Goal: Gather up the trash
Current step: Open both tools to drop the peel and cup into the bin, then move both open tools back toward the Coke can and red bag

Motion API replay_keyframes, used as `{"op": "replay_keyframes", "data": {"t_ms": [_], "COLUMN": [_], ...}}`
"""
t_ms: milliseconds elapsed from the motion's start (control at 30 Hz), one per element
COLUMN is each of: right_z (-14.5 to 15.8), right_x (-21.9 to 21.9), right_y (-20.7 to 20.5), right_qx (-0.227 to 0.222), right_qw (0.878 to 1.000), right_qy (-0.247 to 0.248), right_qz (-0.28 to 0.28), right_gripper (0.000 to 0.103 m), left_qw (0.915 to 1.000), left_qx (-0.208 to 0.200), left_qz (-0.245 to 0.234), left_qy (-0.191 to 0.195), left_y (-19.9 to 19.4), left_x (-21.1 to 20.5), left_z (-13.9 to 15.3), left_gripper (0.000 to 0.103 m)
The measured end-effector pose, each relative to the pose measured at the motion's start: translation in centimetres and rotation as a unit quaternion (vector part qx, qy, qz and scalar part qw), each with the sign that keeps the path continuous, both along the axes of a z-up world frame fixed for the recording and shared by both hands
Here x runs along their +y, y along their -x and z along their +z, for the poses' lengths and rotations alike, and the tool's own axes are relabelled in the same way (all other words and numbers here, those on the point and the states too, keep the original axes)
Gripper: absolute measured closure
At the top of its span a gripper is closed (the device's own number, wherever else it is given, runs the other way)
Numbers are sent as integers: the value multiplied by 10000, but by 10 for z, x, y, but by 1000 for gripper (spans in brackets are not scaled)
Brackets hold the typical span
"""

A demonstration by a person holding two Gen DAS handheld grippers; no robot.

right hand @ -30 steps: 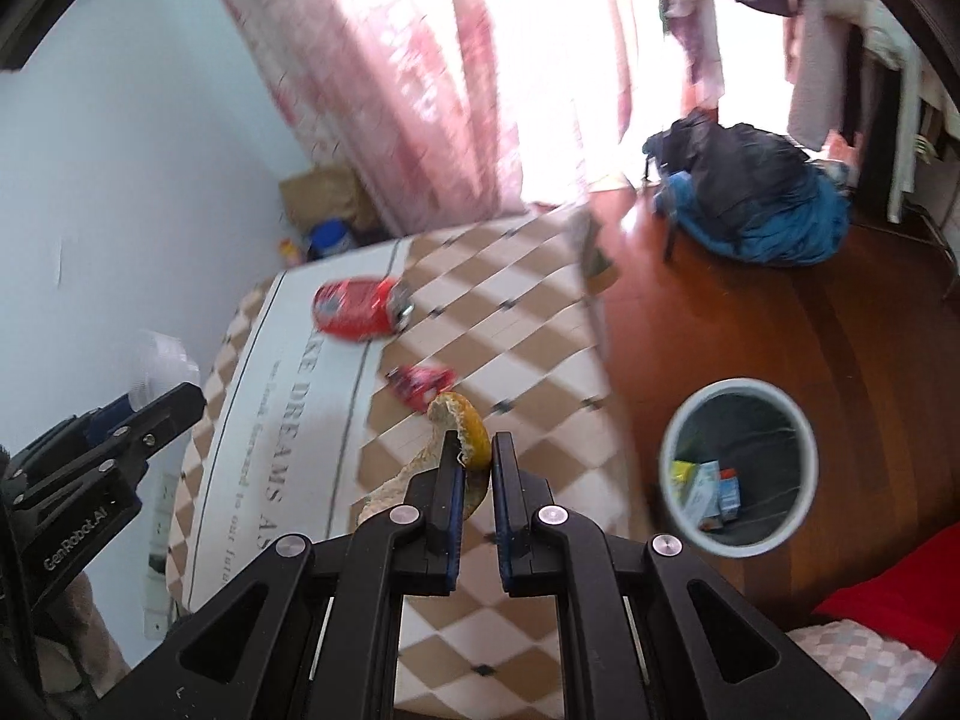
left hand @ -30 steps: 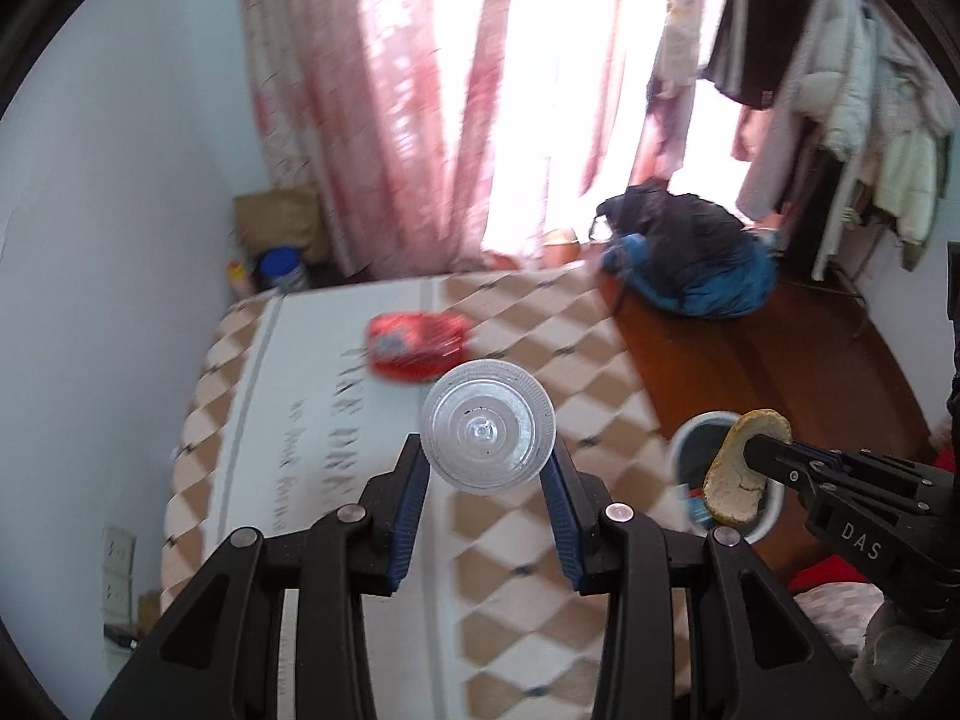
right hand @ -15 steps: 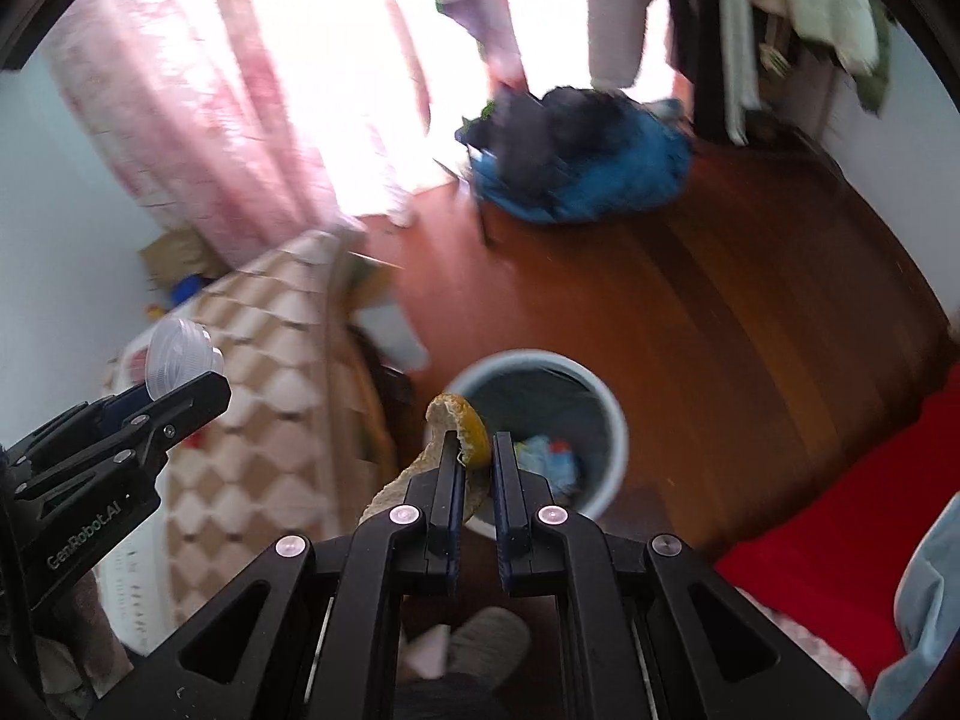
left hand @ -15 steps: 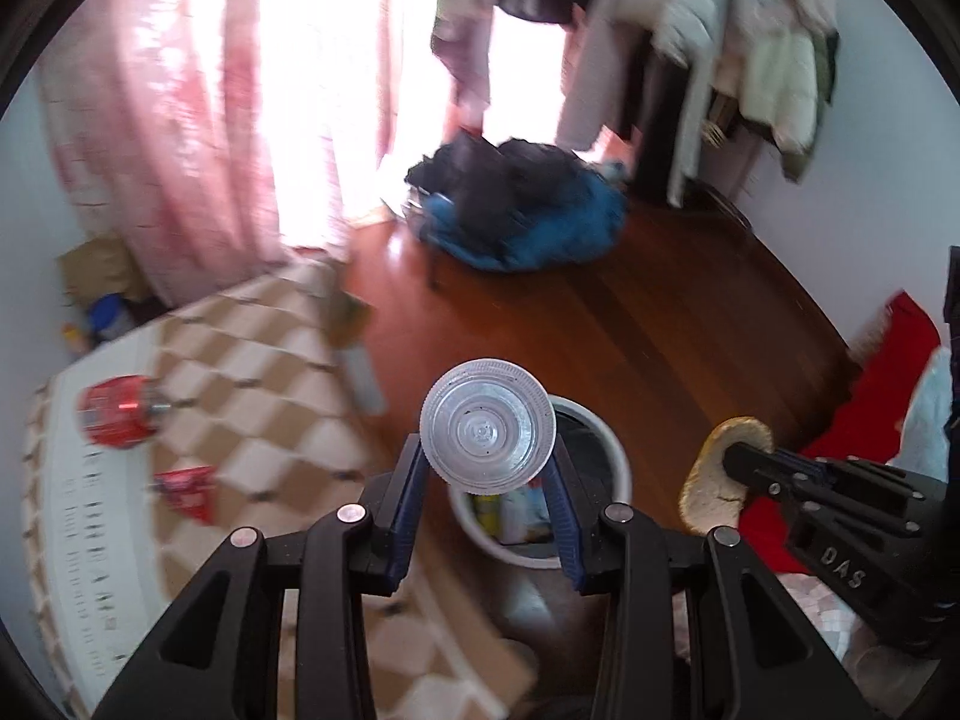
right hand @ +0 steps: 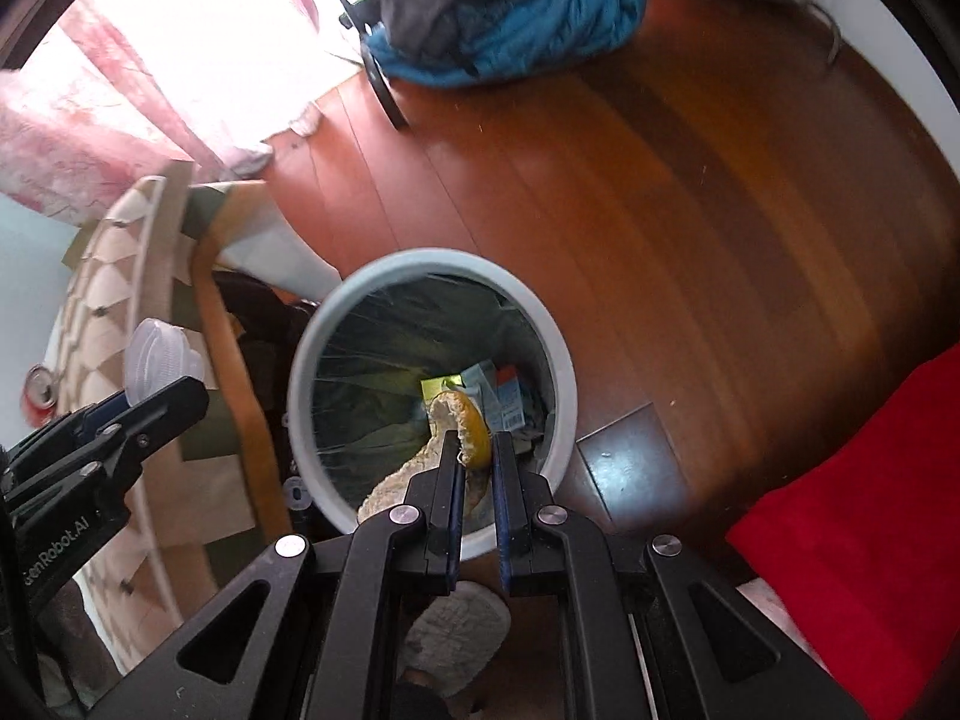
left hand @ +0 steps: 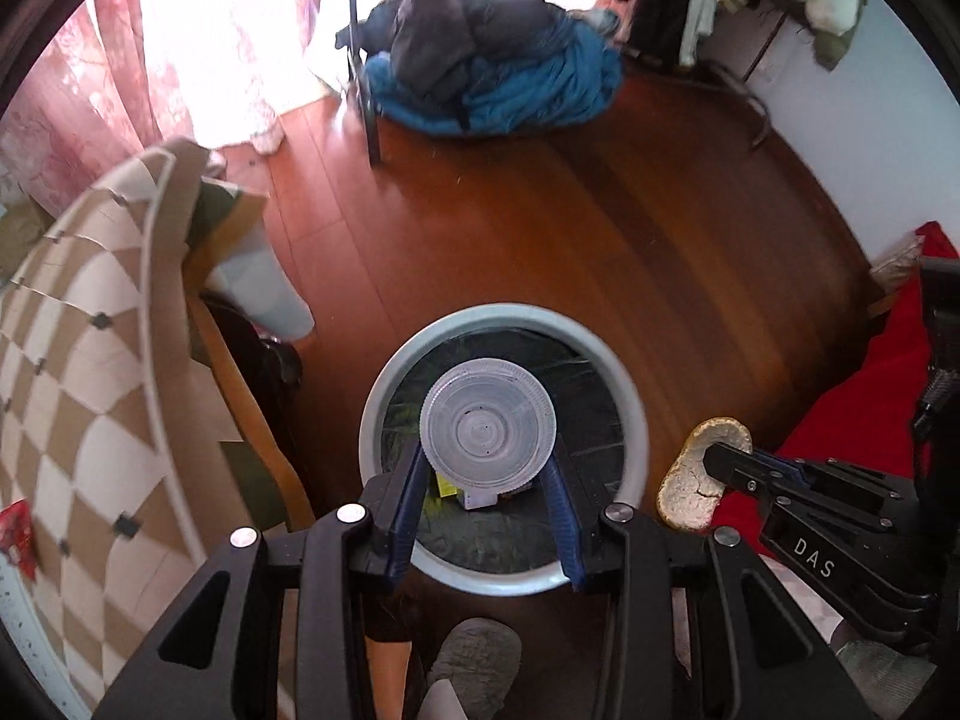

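Observation:
My left gripper (left hand: pixel 487 483) is shut on a clear plastic cup (left hand: pixel 487 433), whose round bottom faces the camera. It hangs right over the grey trash bin (left hand: pixel 633 414), lined with a dark bag. My right gripper (right hand: pixel 475 456) is shut on a fruit peel (right hand: pixel 462 426), yellow outside and pale inside, held above the same trash bin (right hand: pixel 561 384). In the left wrist view the peel (left hand: pixel 699 474) and right gripper (left hand: pixel 729 459) sit just right of the bin. In the right wrist view the cup (right hand: pixel 157 360) and left gripper (right hand: pixel 165 399) are left of the bin. Cartons lie inside the bin.
A table with a checkered cloth (left hand: pixel 72 372) stands at the left, with a red wrapper (left hand: pixel 15 531) and a can (right hand: pixel 39 390) on it. A wooden chair (left hand: pixel 240 372) is beside it. Blue and dark bedding (left hand: pixel 492 78) lies on the wood floor. Red fabric (right hand: pixel 852 492) is at the right. A slippered foot (right hand: pixel 456 630) is below.
Both grippers have swung away from the table and tilted down over the trash bin. The cup and the peel stay held and now hang above the bin's opening.

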State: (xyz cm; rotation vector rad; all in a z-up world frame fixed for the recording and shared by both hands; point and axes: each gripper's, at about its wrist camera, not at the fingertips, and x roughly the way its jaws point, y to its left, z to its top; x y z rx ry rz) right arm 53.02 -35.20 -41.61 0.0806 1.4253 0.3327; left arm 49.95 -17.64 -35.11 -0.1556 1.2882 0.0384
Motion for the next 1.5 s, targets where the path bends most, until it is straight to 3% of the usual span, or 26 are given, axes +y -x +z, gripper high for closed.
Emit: {"op": "replay_keyframes", "data": {"t_ms": [167, 400, 433, 467, 533, 633, 667, 767, 833, 900, 967, 1200, 1500], "right_z": [-41, -62, -61, -59, -52, -41, -37, -23, -14, -4, 7, 44, 118], "right_x": [7, 18, 19, 20, 19, 20, 19, 17, 16, 16, 14, 9, 6], "right_y": [-12, -15, -14, -14, -11, -7, -5, -1, 4, 9, 13, 31, 66], "right_qx": [291, 443, 425, 385, 287, 224, 204, 160, 149, 84, 10, -234, -745], "right_qw": [9996, 9989, 9989, 9990, 9990, 9988, 9988, 9986, 9985, 9984, 9981, 9971, 9938], "right_qy": [-66, 67, 98, 135, 260, 343, 362, 423, 431, 460, 534, 670, 777], "right_qz": [-14, 164, 182, 187, 209, 270, 271, 290, 294, 307, 292, 266, 263], "right_gripper": [94, 89, 79, 59, 38, 30, 21, 9, 1, 0, 0, 0, 0], "left_qw": [9996, 9989, 9986, 9984, 9985, 9985, 9985, 9985, 9984, 9984, 9984, 9983, 9978], "left_qx": [274, 453, 495, 518, 509, 477, 464, 392, 393, 395, 354, 140, -235], "left_qz": [48, 144, 169, 204, 204, 234, 253, 307, 324, 347, 364, 435, 467], "left_qy": [-17, 30, 57, 56, -45, -109, -135, -238, -225, -225, -255, -362, -407], "left_y": [-11, -7, -6, -5, -1, 5, 6, 11, 16, 19, 22, 42, 77], "left_x": [5, 7, 8, 9, 8, 10, 12, 14, 15, 17, 20, 24, 27], "left_z": [-30, -39, -40, -39, -35, -27, -26, -15, -8, -4, 4, 35, 88], "left_gripper": [69, 68, 68, 65, 60, 57, 44, 12, 10, 9, 1, 1, 1]}}
